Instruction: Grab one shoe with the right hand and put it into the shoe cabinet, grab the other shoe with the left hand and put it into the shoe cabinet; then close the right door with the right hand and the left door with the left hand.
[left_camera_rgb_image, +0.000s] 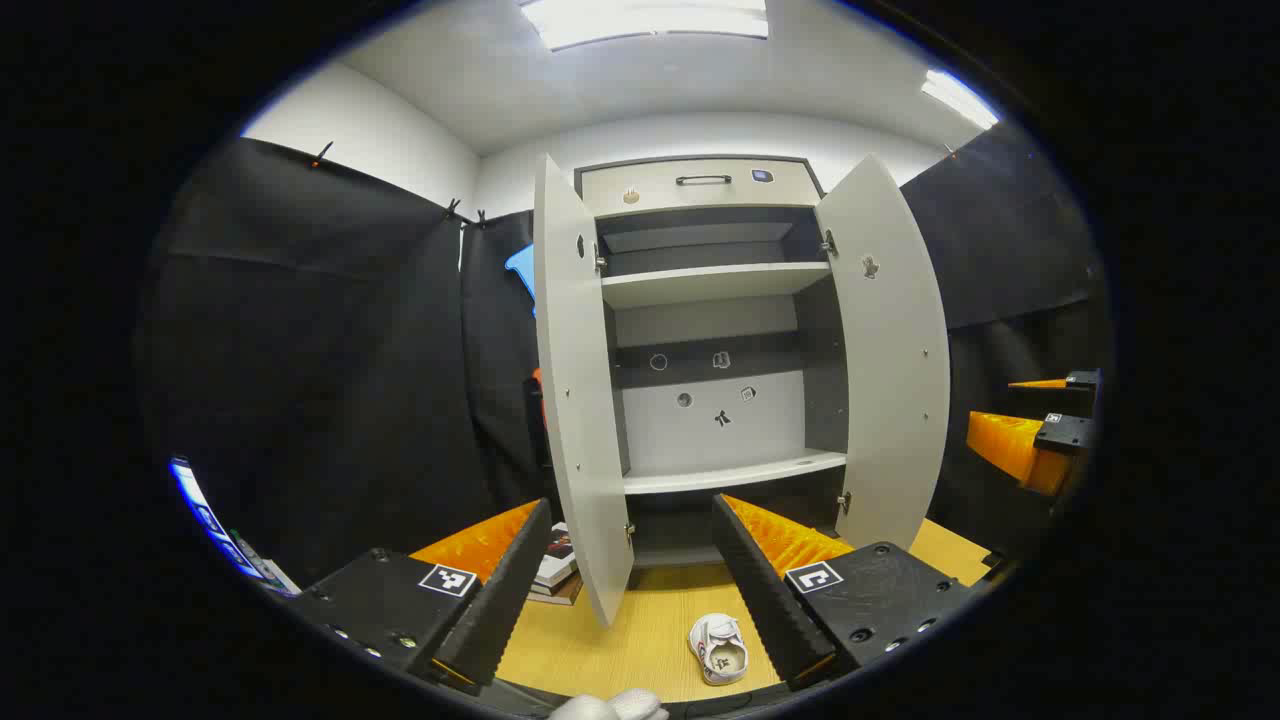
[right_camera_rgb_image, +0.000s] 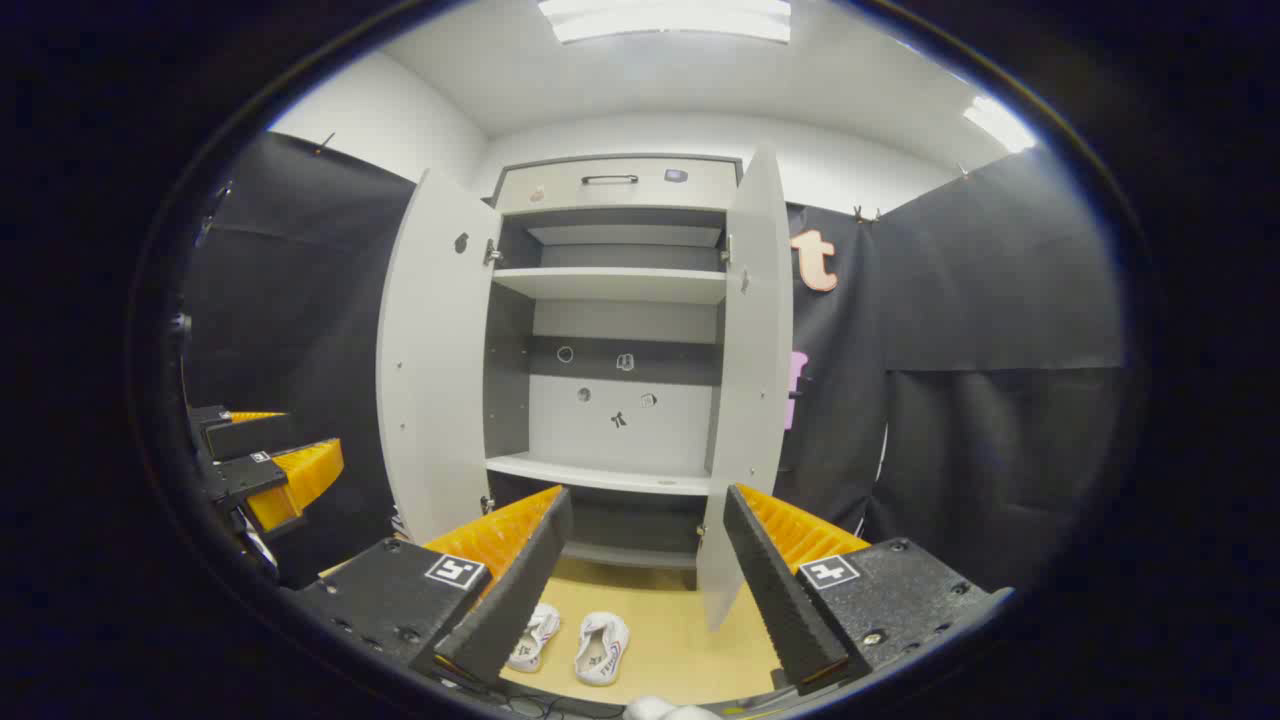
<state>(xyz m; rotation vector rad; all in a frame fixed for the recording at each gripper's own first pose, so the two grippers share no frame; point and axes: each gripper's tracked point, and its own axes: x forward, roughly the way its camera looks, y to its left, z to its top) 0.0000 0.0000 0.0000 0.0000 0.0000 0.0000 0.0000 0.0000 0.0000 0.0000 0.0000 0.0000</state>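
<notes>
White fabric, both of them: the two shoes sit side by side on the pale wood tabletop (right_camera_rgb_image: 690, 640), right in front of the open shoe cabinet (right_camera_rgb_image: 610, 380). In my right gripper view the right shoe (right_camera_rgb_image: 602, 648) is low between my fingers, a bit left of the middle, and the left shoe (right_camera_rgb_image: 533, 636) is just beside it, half tucked behind my left finger. Both lie with their long axis running near-to-far, toes toward the cabinet as far as I can tell, and they're close together but not touching, I think.

My right gripper (right_camera_rgb_image: 640, 560) is spread wide and holding nothing. Same for the left gripper (left_camera_rgb_image: 625, 570): fingers released, nothing between them. In the left gripper view one shoe (left_camera_rgb_image: 720, 648) sits low, hugging the inside of my right-hand finger.

So the call for the first grab: the shoes are below and slightly left of my right fingers, nearer to me than the cabinet's bottom shelf. I'd guess I need to dip down and nudge left, then close across the shoe's width, not along its length.

Both doors are swung open, the left door (right_camera_rgb_image: 435, 370) and the right door (right_camera_rgb_image: 752, 380), and the middle shelf (right_camera_rgb_image: 600, 472) looks free.
</notes>
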